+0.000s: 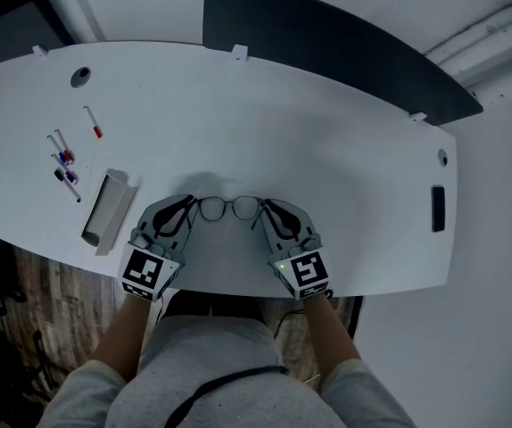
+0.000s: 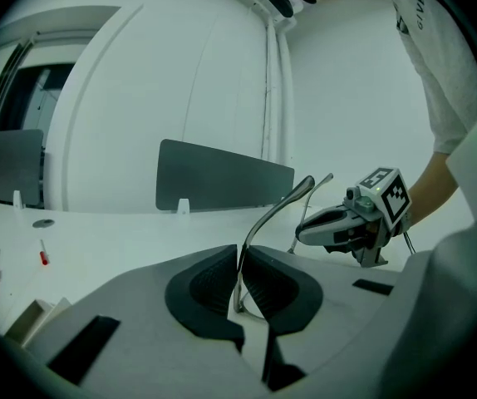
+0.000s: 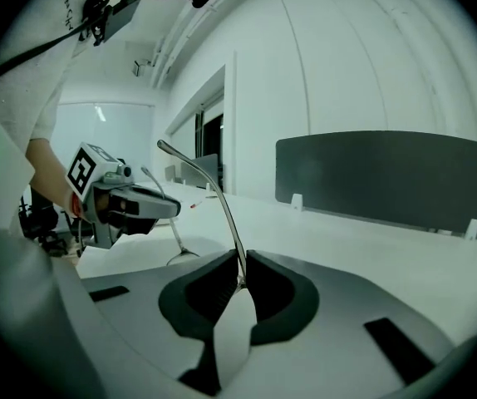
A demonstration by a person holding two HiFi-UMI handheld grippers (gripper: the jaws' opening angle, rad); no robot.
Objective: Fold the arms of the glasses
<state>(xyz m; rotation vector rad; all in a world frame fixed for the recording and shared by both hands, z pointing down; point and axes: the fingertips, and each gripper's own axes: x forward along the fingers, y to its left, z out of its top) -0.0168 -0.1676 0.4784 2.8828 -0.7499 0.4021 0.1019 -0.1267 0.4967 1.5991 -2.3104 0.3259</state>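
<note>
Left gripper (image 2: 240, 274) is clamped on the left arm of the glasses (image 1: 229, 207), right gripper (image 3: 240, 283) on the right arm. The frame is held between them at the near edge of the white table (image 1: 309, 123); pens (image 1: 67, 163) and a grey tray (image 1: 107, 209) lie to the left.

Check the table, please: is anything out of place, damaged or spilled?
Nothing looks damaged or spilled. At the left of the table several pens lie loose beside a grey tray, not in it: the only untidy spot. The glasses look level between the left gripper and right gripper, each shut on one arm.
</note>
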